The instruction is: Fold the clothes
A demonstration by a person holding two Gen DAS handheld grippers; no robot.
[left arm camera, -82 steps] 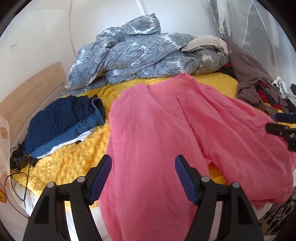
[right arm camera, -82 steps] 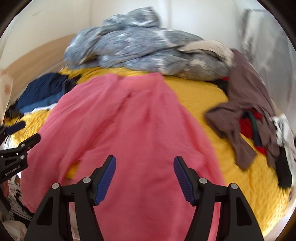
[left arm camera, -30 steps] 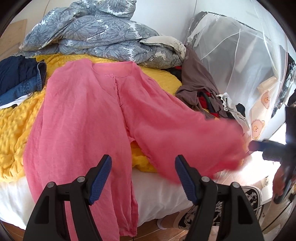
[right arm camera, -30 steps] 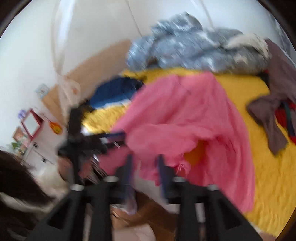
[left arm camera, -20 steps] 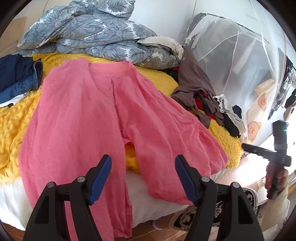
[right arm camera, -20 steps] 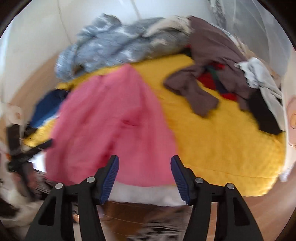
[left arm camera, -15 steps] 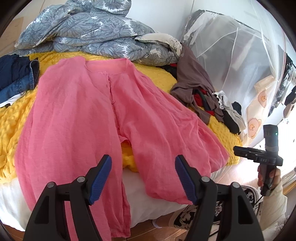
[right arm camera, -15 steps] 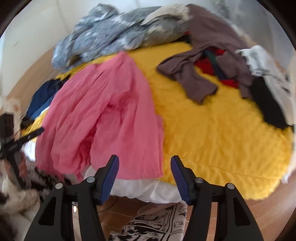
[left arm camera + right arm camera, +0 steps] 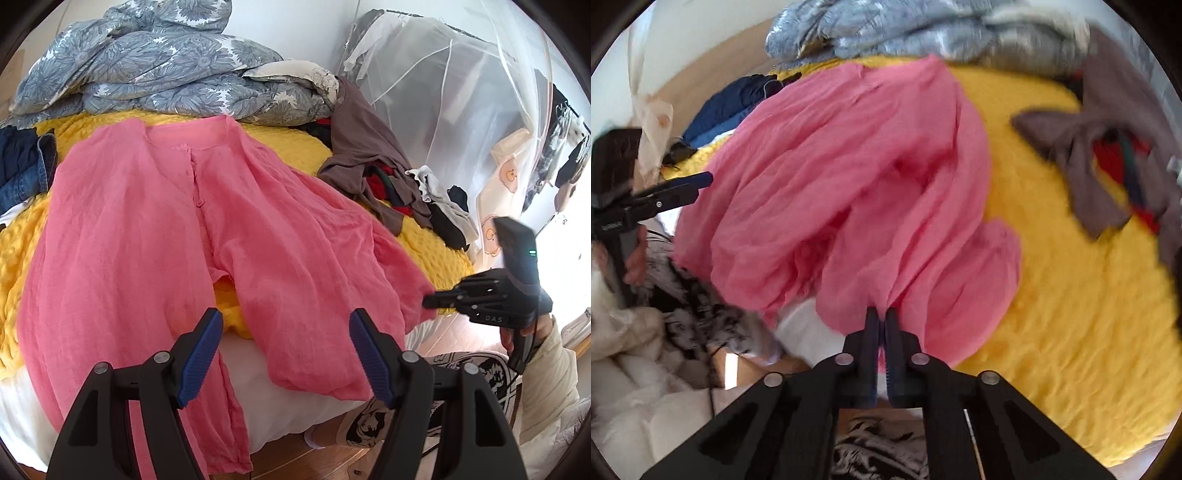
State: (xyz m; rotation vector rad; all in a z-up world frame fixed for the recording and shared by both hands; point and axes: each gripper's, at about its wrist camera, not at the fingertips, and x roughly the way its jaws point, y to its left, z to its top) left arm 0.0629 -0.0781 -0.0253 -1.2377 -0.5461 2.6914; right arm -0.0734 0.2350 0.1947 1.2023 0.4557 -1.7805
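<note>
Right tool (image 9: 881, 314), nearest in its own view: jaws pressed together, pinching the hem edge of the thin crinkled pink button-front garment (image 9: 849, 177) where it hangs over the bed's near edge; fabric gathers into pleats at the pinch. Half a second ago these jaws stood spread above that edge with nothing between them. The left wrist view shows the same tool at the garment's right hem corner (image 9: 439, 301), lower and closer to the cloth than before.

Left tool (image 9: 286, 350): jaws spread wide, empty, hovering over the near hem; spread unchanged across the earlier frames.

Pink garment lies front-up, spread across the knobbly yellow bedspread (image 9: 22, 236), neckline toward the far side, lower part draping over the white mattress side (image 9: 236, 350). Its placket is parted low down, yellow showing through.

Beyond it, right: heap of brown, red and black clothes (image 9: 369, 162). Far left: folded dark blue denim pieces (image 9: 22, 166). At the back: crumpled grey floral duvet (image 9: 155, 62) against the white wall.

Room: sheer white netting over a clothes rail (image 9: 461, 92) at far right, wooden floor (image 9: 284, 454) below the bed. A cream sleeve (image 9: 546, 380) carries the right tool.
</note>
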